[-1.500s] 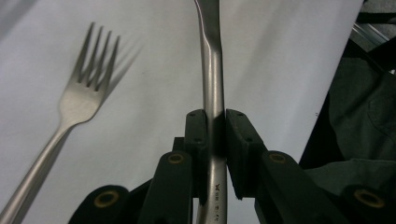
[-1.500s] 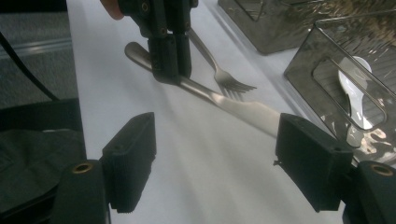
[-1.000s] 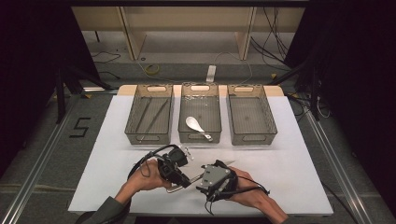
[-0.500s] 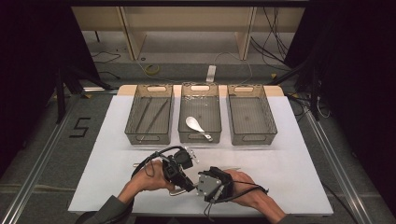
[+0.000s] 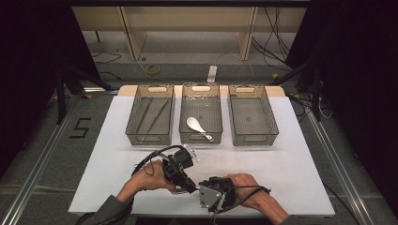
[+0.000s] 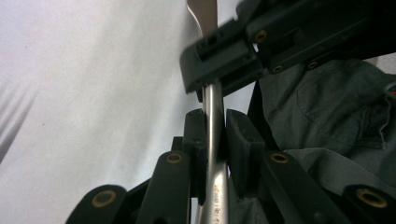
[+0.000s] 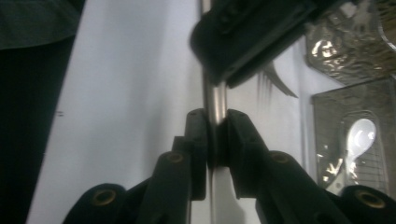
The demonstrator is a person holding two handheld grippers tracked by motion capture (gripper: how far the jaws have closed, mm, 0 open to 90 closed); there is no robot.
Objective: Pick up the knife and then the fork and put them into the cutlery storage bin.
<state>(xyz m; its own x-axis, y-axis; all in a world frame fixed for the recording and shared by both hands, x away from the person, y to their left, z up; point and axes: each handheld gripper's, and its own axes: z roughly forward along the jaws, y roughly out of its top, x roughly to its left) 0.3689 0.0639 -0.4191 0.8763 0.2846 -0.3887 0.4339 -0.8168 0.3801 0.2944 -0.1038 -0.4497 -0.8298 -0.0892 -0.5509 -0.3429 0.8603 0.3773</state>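
A slim steel utensil handle [image 6: 214, 140] is clamped between the pads of my left gripper [image 6: 215, 133]. The same handle [image 7: 215, 100] runs through my right gripper [image 7: 216, 135], whose jaws have just been closing and now press on it. In the left gripper view the right gripper's jaws pinch the handle farther up, with the flat end [image 6: 203, 14] sticking out past them. In the high view both grippers meet tip to tip near the table's front edge, the left gripper [image 5: 188, 185] at the left and the right gripper [image 5: 201, 187] beside it.
Three wire baskets stand in a row at the back of the white table [image 5: 300, 159]. The left basket [image 5: 149, 140] holds long thin sticks. The middle basket [image 5: 201, 140] holds a white spoon [image 5: 197, 125]. The right basket [image 5: 256, 142] has nothing in it.
My right gripper has turned, slid slightly toward the front edge and closed its jaws on the handle. The left gripper has kept its place and its hold.
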